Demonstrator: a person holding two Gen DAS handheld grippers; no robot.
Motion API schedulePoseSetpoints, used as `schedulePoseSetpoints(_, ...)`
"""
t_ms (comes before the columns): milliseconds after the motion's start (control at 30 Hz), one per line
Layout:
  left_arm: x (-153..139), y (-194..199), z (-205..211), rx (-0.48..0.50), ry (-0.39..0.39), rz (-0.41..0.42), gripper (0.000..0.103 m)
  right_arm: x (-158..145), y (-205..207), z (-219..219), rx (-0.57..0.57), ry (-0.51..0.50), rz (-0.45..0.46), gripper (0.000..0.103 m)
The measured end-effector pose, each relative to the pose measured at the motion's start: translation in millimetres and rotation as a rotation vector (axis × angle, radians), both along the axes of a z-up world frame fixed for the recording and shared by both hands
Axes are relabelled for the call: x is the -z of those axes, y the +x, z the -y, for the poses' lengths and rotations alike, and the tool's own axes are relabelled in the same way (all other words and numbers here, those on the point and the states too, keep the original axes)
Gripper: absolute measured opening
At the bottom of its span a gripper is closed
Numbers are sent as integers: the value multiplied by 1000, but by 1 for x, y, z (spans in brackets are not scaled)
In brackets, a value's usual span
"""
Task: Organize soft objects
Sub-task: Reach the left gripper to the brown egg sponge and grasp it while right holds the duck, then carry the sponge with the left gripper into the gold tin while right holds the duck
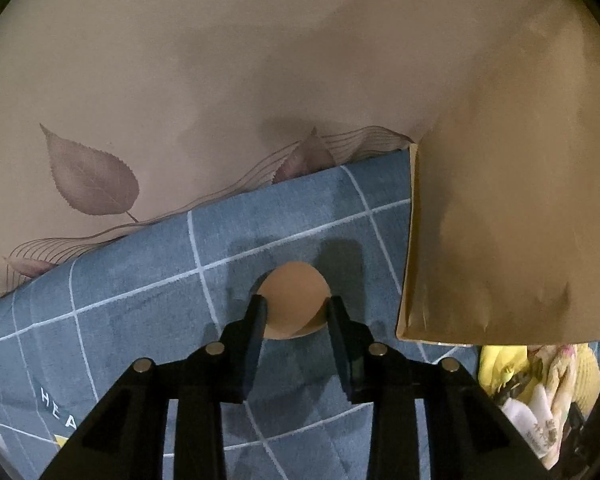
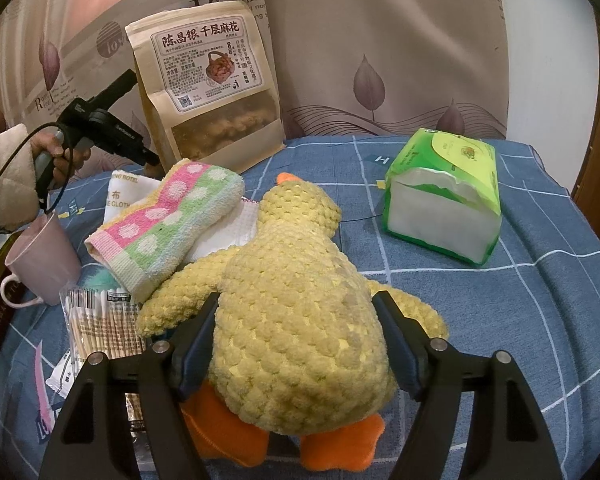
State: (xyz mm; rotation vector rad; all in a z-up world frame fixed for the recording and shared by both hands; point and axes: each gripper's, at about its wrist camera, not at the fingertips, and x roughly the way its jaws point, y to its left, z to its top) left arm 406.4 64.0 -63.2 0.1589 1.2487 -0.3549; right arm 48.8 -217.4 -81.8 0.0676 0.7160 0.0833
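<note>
Blue checked bedding fills the lower frame, where the left hand-held gripper pinches a tan round puff. Right hand-held gripper straddles the plush duck at centre. Next, probably grouping both.

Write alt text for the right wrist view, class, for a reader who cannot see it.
The right gripper straddles a knitted yellow plush duck lying on a blue checked cloth. Left of it lies a pink-and-green dotted towel; to the right, an open green tissue pack.

Towel left of plush duck, tissue pack right.
</note>
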Motion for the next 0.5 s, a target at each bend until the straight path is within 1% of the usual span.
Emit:
schedulePoseSetpoints(67, 5, -1, 3, -8, -1, 2, 38, 0, 0, 0, 0, 0, 0, 72)
schedulePoseSetpoints(100, 4, 0, 3, -12, 11, 4, 41, 0, 0, 0, 0, 0, 0, 72)
schedulePoseSetpoints(133, 4, 2, 5, -20, 29, 5, 49, 0, 0, 0, 0, 0, 0, 72)
schedulePoseSetpoints(167, 6, 4, 6, -21, 40, 3, 53, 0, 0, 0, 0, 0, -1, 72)
schedulePoseSetpoints(233, 10, 4, 4, -29, 57, -4, 54, 0, 0, 0, -1, 0, -3, 73)
schedulePoseSetpoints(333, 17, 9, 8, -30, 55, -18, 59, 1, 0, 1, -2, 4, -4, 73)
schedulePoseSetpoints(500, 26, 14, 16, -27, 73, -31, 60, 1, 2, 1, -6, 11, -10, 74)
